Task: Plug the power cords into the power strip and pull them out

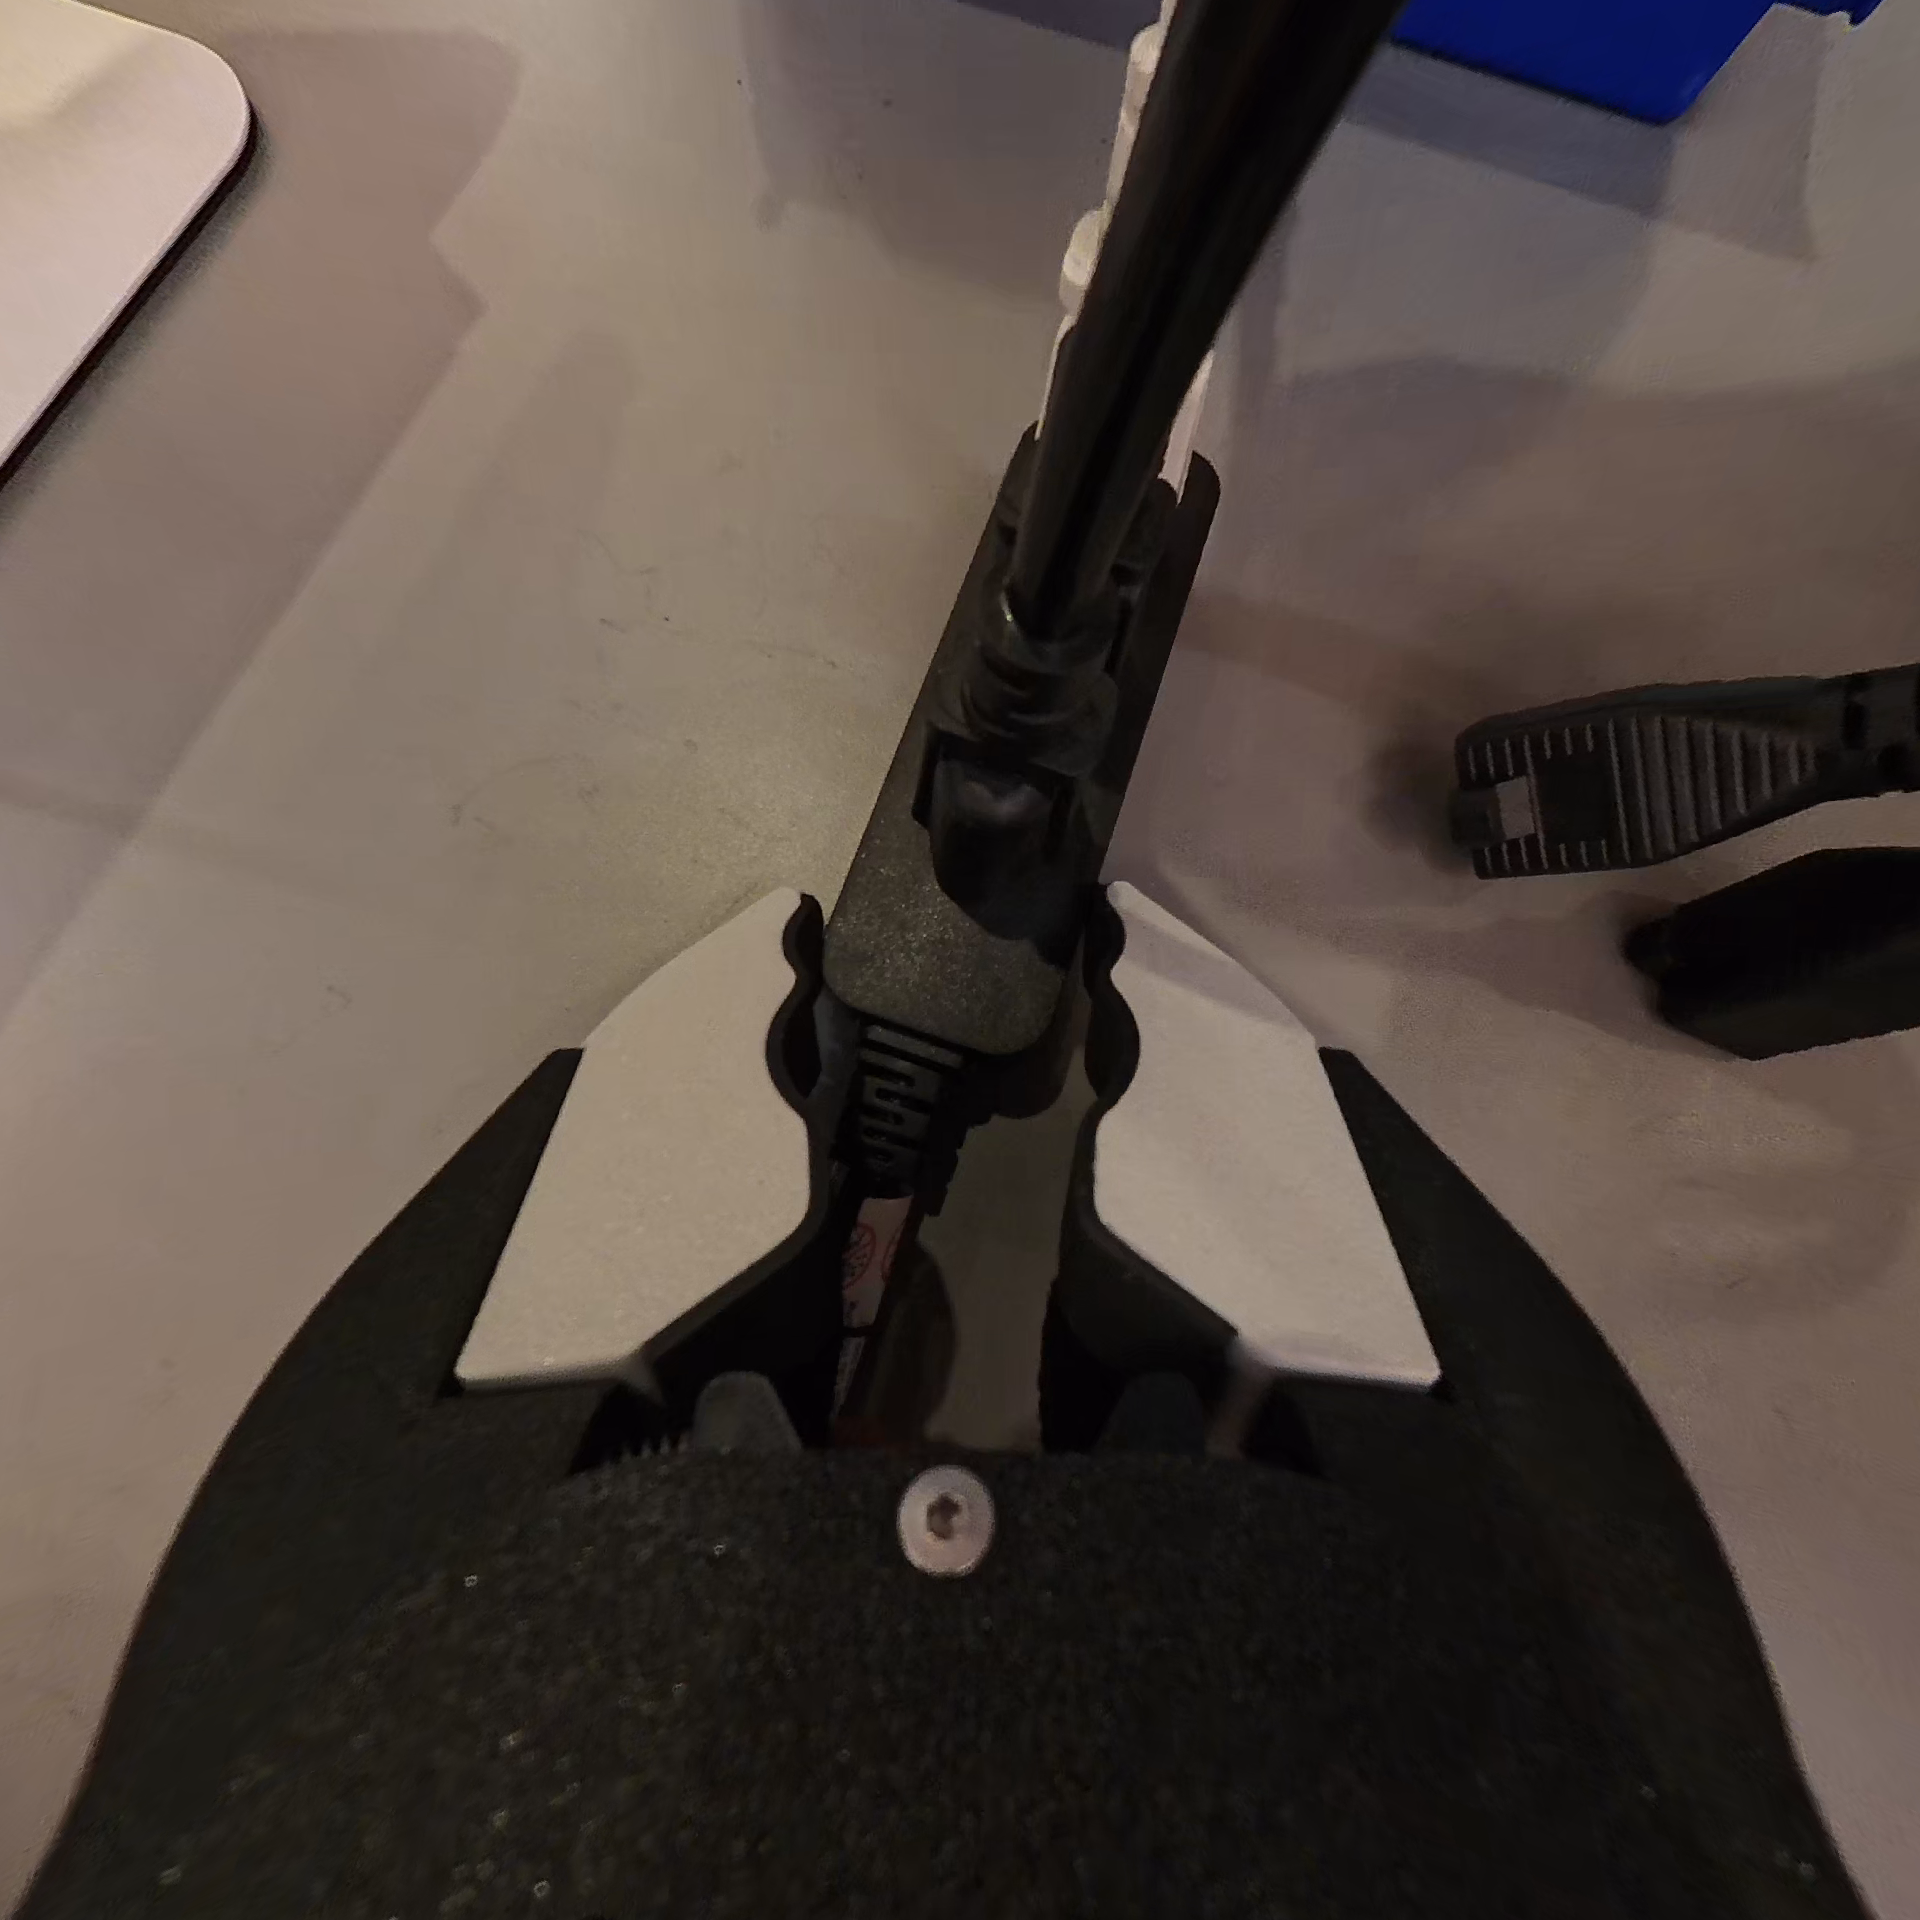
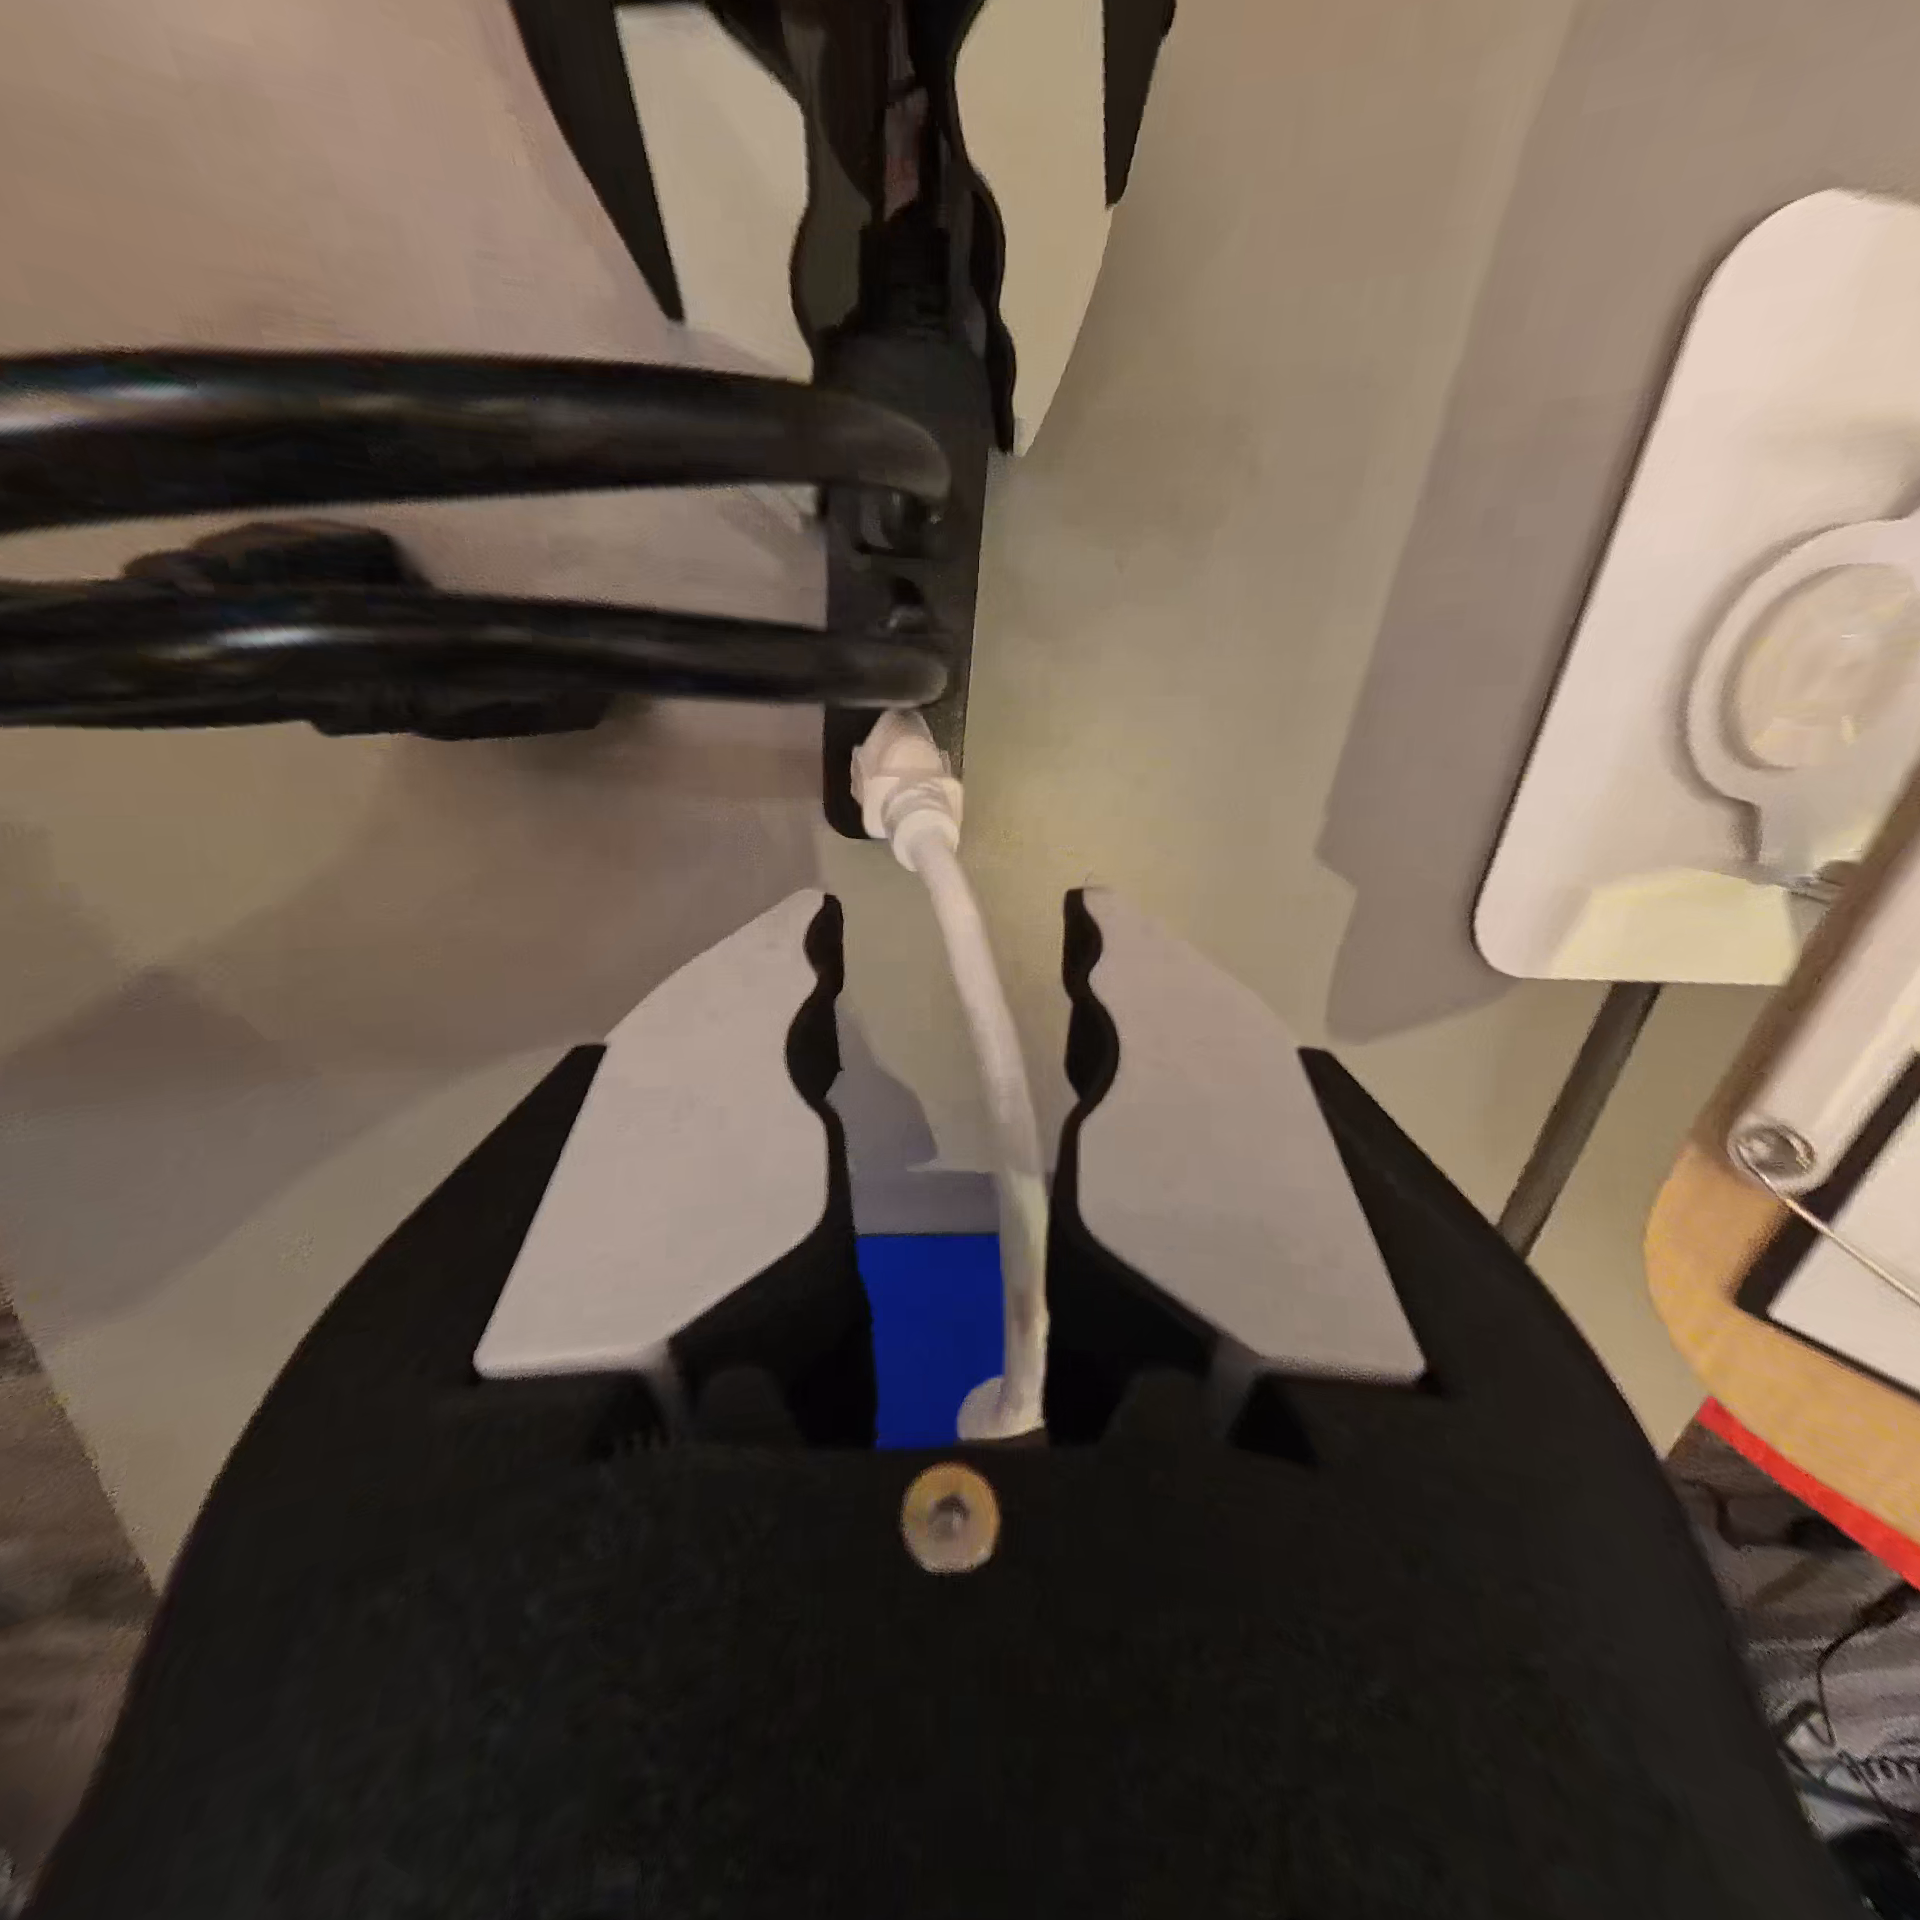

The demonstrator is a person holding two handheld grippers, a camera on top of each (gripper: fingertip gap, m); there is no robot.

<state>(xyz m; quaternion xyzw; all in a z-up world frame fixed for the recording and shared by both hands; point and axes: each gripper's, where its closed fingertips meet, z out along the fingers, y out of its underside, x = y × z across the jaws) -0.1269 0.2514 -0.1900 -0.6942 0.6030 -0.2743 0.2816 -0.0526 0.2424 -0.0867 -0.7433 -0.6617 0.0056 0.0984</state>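
Observation:
A black power strip lies on the pale table, and my left gripper is shut on its near end, where its own cord comes out. Two black power cords are plugged into it, with a white plug farther along. In the right wrist view the strip runs away from me and the black cords arc off to the left. The white plug sits in the nearest socket. Its white cord runs between the fingers of my open right gripper, which stands just short of the plug. The right gripper also shows in the left wrist view.
A white board lies at the table's far left and a blue box behind the strip. In the right wrist view a white device sits to the right, with a round wooden edge below it.

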